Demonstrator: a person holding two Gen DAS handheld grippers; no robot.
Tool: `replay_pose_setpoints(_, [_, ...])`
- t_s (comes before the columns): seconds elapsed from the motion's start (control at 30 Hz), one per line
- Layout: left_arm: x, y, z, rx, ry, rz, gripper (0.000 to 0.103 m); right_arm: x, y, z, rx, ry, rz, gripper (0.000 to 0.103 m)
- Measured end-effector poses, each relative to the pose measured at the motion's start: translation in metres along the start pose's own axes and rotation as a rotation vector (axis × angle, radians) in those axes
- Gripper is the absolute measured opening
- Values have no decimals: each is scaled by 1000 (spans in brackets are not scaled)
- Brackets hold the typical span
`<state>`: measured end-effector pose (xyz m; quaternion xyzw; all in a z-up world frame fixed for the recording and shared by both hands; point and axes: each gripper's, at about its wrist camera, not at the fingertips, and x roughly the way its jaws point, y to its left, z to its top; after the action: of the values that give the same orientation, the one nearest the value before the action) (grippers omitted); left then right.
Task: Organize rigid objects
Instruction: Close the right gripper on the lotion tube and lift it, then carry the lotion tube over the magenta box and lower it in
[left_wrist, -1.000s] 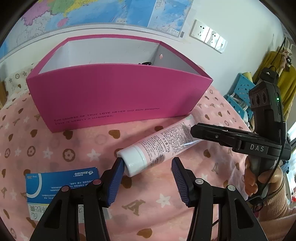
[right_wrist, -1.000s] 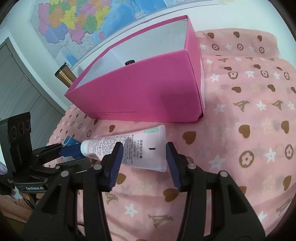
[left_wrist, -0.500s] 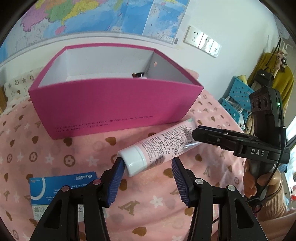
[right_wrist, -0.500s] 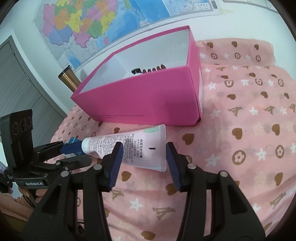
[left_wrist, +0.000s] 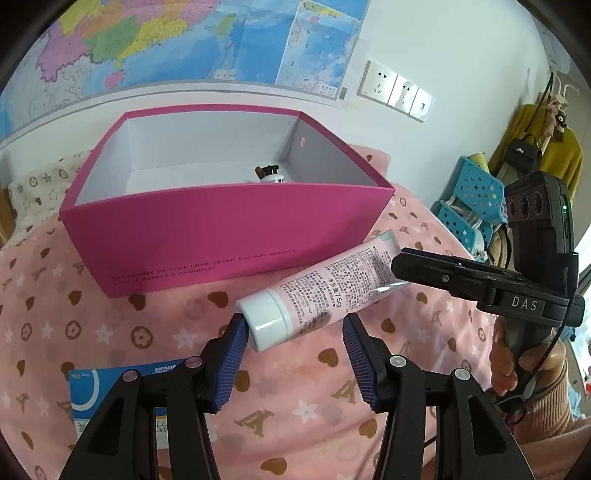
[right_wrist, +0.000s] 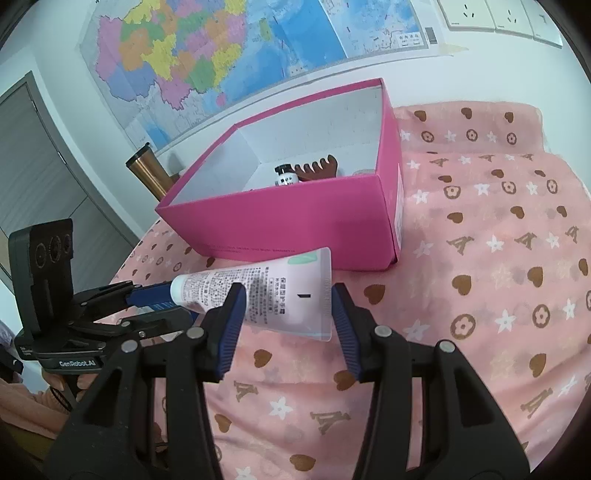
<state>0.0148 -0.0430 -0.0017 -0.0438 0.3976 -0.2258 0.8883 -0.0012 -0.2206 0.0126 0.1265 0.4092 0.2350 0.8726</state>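
Note:
A pink tube (left_wrist: 325, 288) with a white cap hangs level just in front of the pink box (left_wrist: 221, 236), clear of the cloth. My left gripper (left_wrist: 293, 343) is shut on its cap end: the cap presses the left pad and the tube's body meets the right pad's tip, slantwise. My right gripper (right_wrist: 286, 321) is shut across the tube's (right_wrist: 266, 295) flat crimped end. One of its fingers (left_wrist: 443, 273) shows at the right in the left wrist view. The pink box (right_wrist: 295, 214) holds a small bottle (right_wrist: 286, 177) and a brown hair claw (right_wrist: 317, 168).
A blue carton (left_wrist: 110, 384) lies on the pink patterned cloth (left_wrist: 406, 369) at the lower left. Blue baskets (left_wrist: 476, 199) stand off to the right. A bronze tumbler (right_wrist: 147, 173) stands behind the box's left corner. A person's hand (left_wrist: 517, 362) holds the right gripper.
Both grippers have risen a little with the tube, which keeps its place between the jaws. The box now sits lower in view and more of its inside shows.

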Motion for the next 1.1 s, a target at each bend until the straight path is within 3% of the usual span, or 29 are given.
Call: replay_pose_setpoints(1.1, [-12, -14, 20, 63, -81, 18, 53, -20, 4, 15, -22, -62, -13, 50])
